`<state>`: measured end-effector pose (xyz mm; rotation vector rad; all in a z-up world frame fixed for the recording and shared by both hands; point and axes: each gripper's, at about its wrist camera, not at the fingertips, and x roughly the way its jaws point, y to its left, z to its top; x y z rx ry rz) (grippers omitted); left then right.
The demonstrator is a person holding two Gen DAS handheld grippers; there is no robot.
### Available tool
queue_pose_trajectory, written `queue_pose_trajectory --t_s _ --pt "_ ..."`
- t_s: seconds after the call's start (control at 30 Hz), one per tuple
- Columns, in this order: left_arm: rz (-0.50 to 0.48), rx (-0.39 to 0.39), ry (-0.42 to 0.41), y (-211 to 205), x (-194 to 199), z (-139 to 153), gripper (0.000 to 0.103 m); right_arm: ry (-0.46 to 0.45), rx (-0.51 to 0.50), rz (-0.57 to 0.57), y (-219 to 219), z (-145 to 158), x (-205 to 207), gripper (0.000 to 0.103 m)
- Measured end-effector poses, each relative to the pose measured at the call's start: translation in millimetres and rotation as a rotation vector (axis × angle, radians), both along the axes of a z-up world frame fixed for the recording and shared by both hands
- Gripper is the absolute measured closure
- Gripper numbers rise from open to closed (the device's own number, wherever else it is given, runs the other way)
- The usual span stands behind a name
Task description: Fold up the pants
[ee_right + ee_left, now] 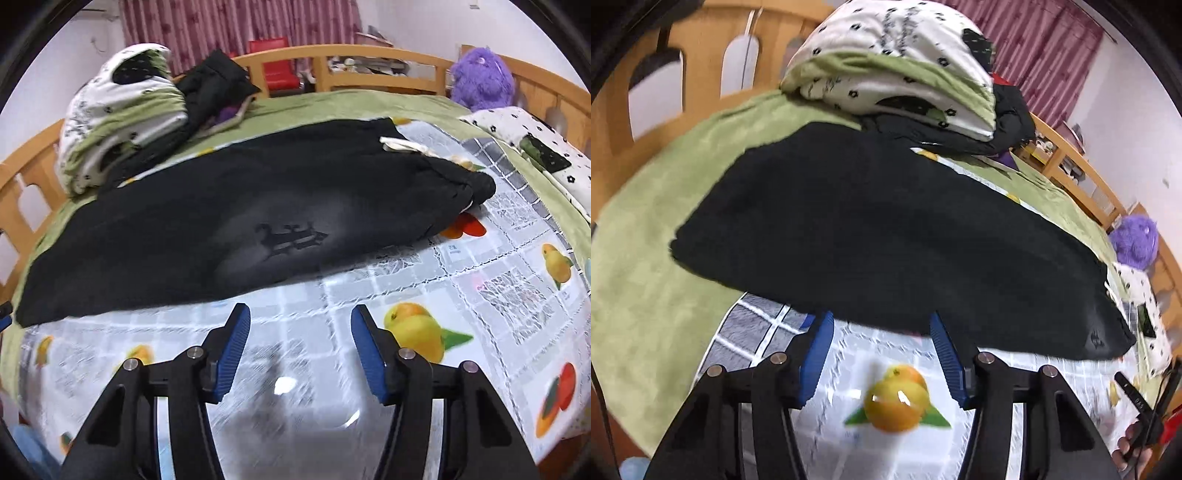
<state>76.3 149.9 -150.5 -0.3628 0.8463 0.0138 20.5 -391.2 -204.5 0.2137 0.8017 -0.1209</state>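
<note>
Black pants (886,229) lie flat lengthwise across the bed, on a fruit-print cloth (905,435). My left gripper (880,319) is open, its blue fingertips (822,332) right at the pants' near edge, with no cloth pinched. In the right wrist view the pants (184,229) show a dark printed logo (291,240) and a bunched end at the right. My right gripper (299,310) is open over the fruit-print cloth (480,258), a little short of the pants' near edge. Nothing is between its fingers.
A folded green and white quilt (122,110) and a black jacket (214,81) are piled at the far side. A purple plush toy (480,77) and a spotted pillow (535,147) sit at the right. Wooden bed rails (351,59) ring the bed. A hand (1130,446) shows at the lower right.
</note>
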Motion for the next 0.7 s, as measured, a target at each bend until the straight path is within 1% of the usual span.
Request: queue_pose_trajectory --t_s 0.07,0.1,0.17,0.2,0.23,0.27,0.33,0.37,0.4,0.5,0.63,0.7 --pt "0.013 -0.026 0.009 6.2 9.2 -11.7 0.051 0.014 0.062 0.006 -10.5 -7.3 12.0 0.046" --pt "0.016 -0.047 0.017 10.0 13.3 -18.1 0.049 0.014 0.104 -0.004 -17.3 -10.1 16.8 0.046" --pt "0.023 -0.109 0.034 16.8 18.9 -31.6 0.046 0.004 0.176 -0.04 -29.6 -15.0 23.3 0.044" --pt "0.026 -0.147 0.039 20.9 21.7 -40.0 0.043 -0.001 0.224 -0.062 -37.2 -18.8 27.4 0.043" --pt "0.038 -0.168 0.056 24.6 24.7 -48.1 0.035 0.001 0.267 -0.074 -43.1 -23.5 32.3 0.041" --pt "0.052 -0.179 0.074 28.2 27.5 -56.1 0.033 0.008 0.297 -0.082 -47.2 -27.5 37.4 0.041" --pt "0.07 -0.232 0.105 35.4 32.1 -72.1 0.033 0.036 0.343 -0.101 -54.5 -36.7 48.8 0.04" --pt "0.077 -0.248 0.086 37.4 29.5 -73.0 0.033 0.039 0.359 -0.107 -56.6 -40.4 52.7 0.04" --pt "0.087 -0.257 0.062 39.2 27.3 -73.1 0.033 0.028 0.368 -0.111 -57.4 -41.3 54.8 0.04" --pt "0.112 -0.269 0.052 42.7 32.3 -76.9 0.033 0.009 0.38 -0.108 -58.6 -41.4 63.5 0.038" --pt "0.161 -0.272 0.028 46.5 47.5 -75.0 0.035 -0.008 0.434 -0.111 -64.5 -44.2 86.3 0.038" --pt "0.184 -0.265 0.024 48.5 55.1 -72.2 0.038 -0.014 0.448 -0.123 -68.5 -45.5 93.5 0.041"
